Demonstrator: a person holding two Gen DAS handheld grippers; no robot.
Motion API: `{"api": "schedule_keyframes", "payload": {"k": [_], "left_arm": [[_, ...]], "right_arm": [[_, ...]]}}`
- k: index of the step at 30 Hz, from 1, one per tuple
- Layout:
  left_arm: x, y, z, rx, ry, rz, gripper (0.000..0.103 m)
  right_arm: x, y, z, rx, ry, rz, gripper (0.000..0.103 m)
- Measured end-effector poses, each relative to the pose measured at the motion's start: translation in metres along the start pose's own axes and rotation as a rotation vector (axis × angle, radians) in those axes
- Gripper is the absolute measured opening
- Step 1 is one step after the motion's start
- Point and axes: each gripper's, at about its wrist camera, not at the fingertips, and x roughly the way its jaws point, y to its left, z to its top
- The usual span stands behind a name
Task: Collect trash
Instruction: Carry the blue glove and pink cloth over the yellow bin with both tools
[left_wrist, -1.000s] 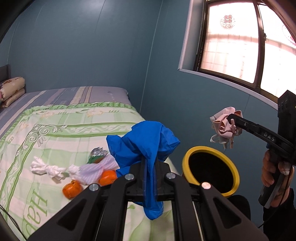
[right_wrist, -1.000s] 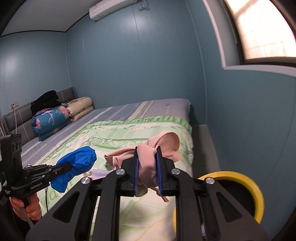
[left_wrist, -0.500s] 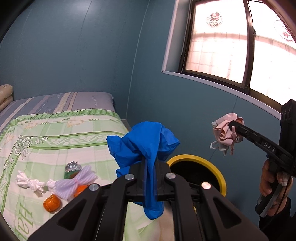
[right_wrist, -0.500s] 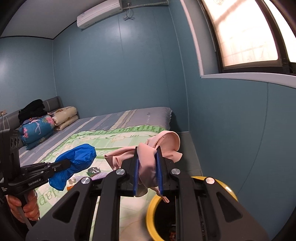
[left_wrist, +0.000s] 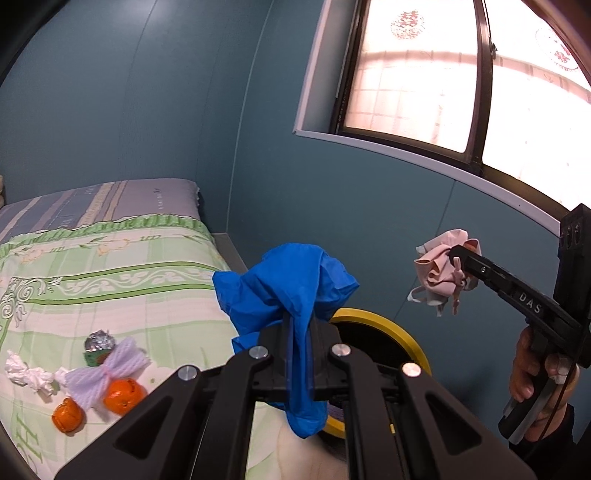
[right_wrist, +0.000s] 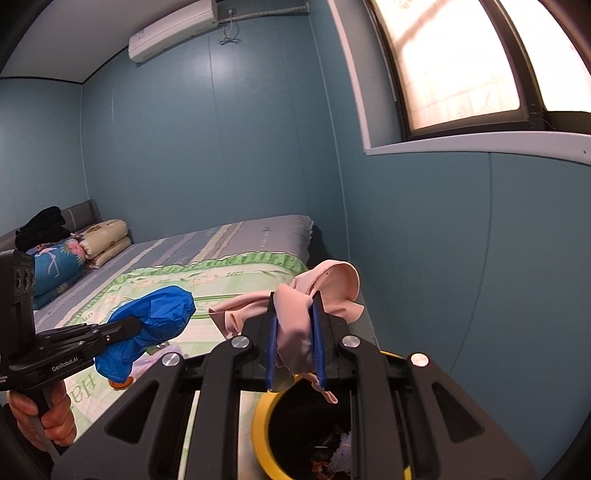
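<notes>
Blue glove (left_wrist: 291, 291) is pinched in the left gripper (left_wrist: 299, 354); the right gripper (right_wrist: 295, 343) clamps pink cloth (right_wrist: 314, 291) above the yellow-rimmed bin (right_wrist: 266, 417).

The left hand-held gripper (left_wrist: 299, 354) hides much of the yellow-rimmed bin (left_wrist: 380, 325).

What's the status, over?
Left gripper shut on blue bag. Right gripper shut on pink cloth. Yellow-rimmed bin below, nothing blocking it.
</notes>
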Motion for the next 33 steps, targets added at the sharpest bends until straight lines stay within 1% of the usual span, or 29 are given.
{"api": "schedule_keyframes", "payload": {"k": [9, 16, 33], "left_arm": [[0.034, -0.02, -0.002, 0.014, 0.047, -0.049, 0.004], [0.06, -0.033, -0.011, -0.003, 0.087, -0.084, 0.004], [0.113, -0.051, -0.03, -0.025, 0.176, -0.128, 0.004]], "right_arm": [[0.006, -0.021, -0.008, 0.025, 0.016, -0.046, 0.015], [0.013, -0.036, -0.015, 0.038, 0.032, -0.077, 0.015], [0.045, -0.075, -0.033, 0.129, 0.113, -0.123, 0.015]]}}
